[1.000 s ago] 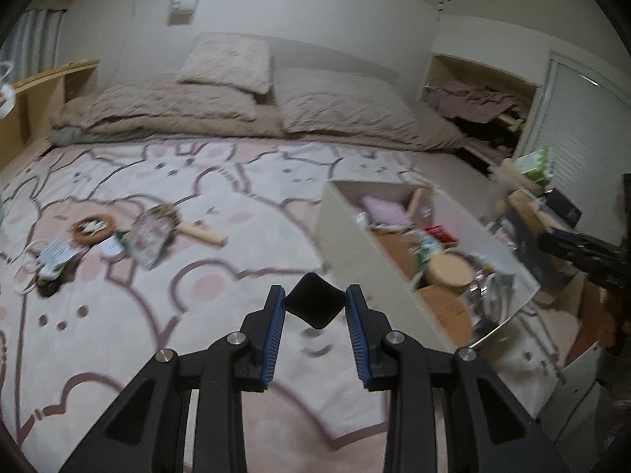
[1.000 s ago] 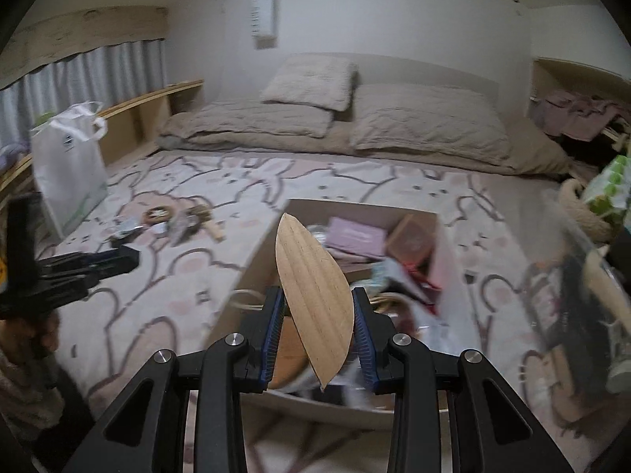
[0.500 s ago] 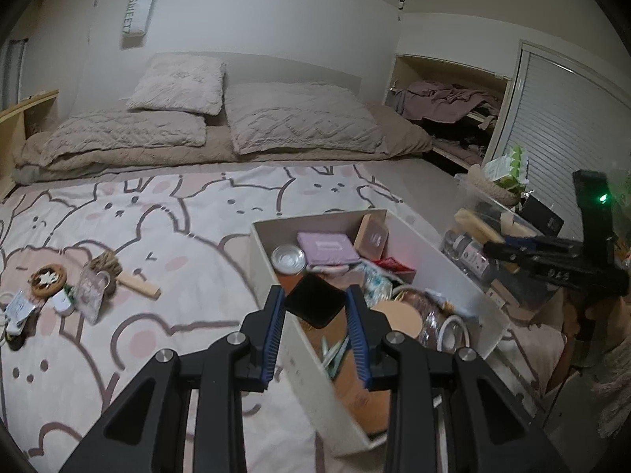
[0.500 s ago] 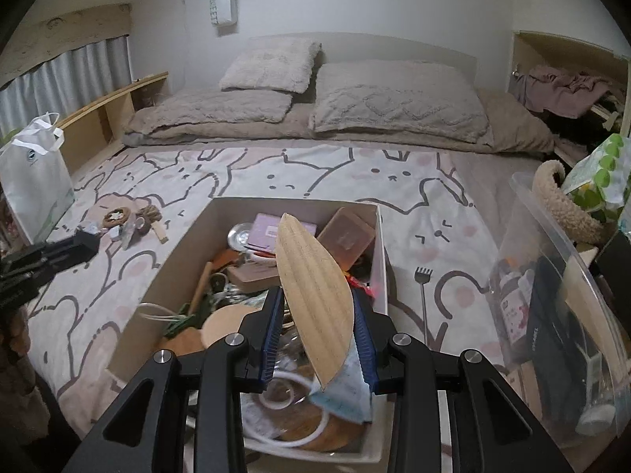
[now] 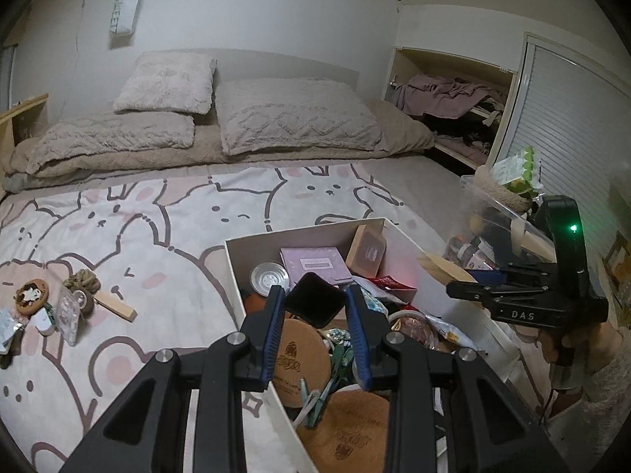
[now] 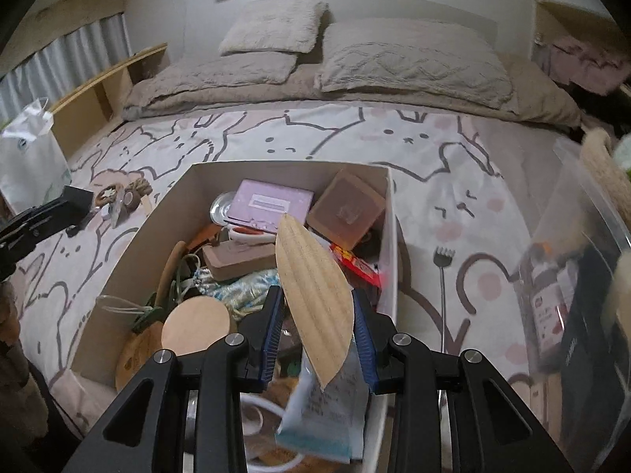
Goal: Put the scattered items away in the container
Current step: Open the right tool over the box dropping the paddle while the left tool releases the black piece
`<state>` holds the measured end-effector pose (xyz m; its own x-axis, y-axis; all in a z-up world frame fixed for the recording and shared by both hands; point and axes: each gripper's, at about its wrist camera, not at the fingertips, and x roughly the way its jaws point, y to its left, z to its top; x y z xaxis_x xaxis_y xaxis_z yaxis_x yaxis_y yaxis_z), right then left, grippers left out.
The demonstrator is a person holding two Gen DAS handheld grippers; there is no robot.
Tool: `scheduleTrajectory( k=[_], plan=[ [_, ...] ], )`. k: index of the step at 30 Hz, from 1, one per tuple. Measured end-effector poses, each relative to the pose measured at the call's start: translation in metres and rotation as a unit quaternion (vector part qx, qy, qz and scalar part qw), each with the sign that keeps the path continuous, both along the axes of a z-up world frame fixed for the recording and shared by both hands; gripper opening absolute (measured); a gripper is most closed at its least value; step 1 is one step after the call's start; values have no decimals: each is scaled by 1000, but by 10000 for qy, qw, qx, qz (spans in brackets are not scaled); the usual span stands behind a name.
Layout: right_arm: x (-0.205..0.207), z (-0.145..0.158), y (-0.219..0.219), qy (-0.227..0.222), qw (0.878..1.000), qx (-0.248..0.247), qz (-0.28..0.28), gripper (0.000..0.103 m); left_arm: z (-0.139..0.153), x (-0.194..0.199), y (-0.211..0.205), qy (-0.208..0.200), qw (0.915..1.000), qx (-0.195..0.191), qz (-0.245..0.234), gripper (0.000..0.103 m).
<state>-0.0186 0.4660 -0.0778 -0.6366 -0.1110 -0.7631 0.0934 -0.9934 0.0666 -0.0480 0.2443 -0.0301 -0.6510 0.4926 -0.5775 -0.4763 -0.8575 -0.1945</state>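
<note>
We took the white box (image 6: 134, 252) on the bed as our landmark. It stood on the bunny blanket (image 5: 165, 213), already crowded with things: a lilac booklet (image 6: 270, 205), a brown square case (image 6: 347, 207), a metal tin (image 5: 270, 278) and round cork coasters (image 5: 299, 358).

Our left gripper (image 5: 315, 311) was above the near corner of the box, and its blue pads pinched a small black square piece (image 5: 313, 299) by two opposite corners. Our right gripper (image 6: 317, 323) hung over the near end of the box, pointing down into it. Its jaws were pressed on a leaf-shaped wooden piece (image 6: 315, 295), which stood tilted with its tip toward the far wall of the box. A pale paper packet (image 6: 323, 414) was just below this piece; we could not tell if it was also gripped.

Well to the left of the box, some items were still scattered on the blanket: a round cookie-like coaster (image 5: 31, 295), a rope knot (image 5: 83, 282), a wooden stick (image 5: 116, 305) and a clear pouch (image 5: 71, 313). To the right of the box lay a small back-scratcher fork (image 6: 443, 287).
</note>
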Motion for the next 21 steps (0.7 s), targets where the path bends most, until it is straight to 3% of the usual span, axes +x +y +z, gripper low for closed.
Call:
scheduleTrajectory(
  k=[7, 11, 12, 13, 15, 21],
  plan=[
    [-25, -5, -2, 63, 9998, 114, 121, 35, -3, -19, 17, -156, 9998, 8, -96, 31],
    [-30, -12, 15, 23, 9999, -85, 76, 35, -1, -33, 26, -222, 9997, -30, -136, 31],
    [-32, -12, 21, -43, 9998, -175, 27, 41, -1, -37, 29, -254, 9996, -28, -146, 31],
    [-33, -12, 25, -74, 9996, -261, -26, 60, 0, -41, 30, -290, 9995, -29, -155, 31],
    [-30, -6, 28, 63, 9993, -347, -132, 72, -1, -50, 34, -345, 9992, -76, -160, 31],
    [-25, 2, 16, 176, 9991, -377, 126, 72, -2, -65, 40, -382, 9987, -308, -115, 31]
  ],
)
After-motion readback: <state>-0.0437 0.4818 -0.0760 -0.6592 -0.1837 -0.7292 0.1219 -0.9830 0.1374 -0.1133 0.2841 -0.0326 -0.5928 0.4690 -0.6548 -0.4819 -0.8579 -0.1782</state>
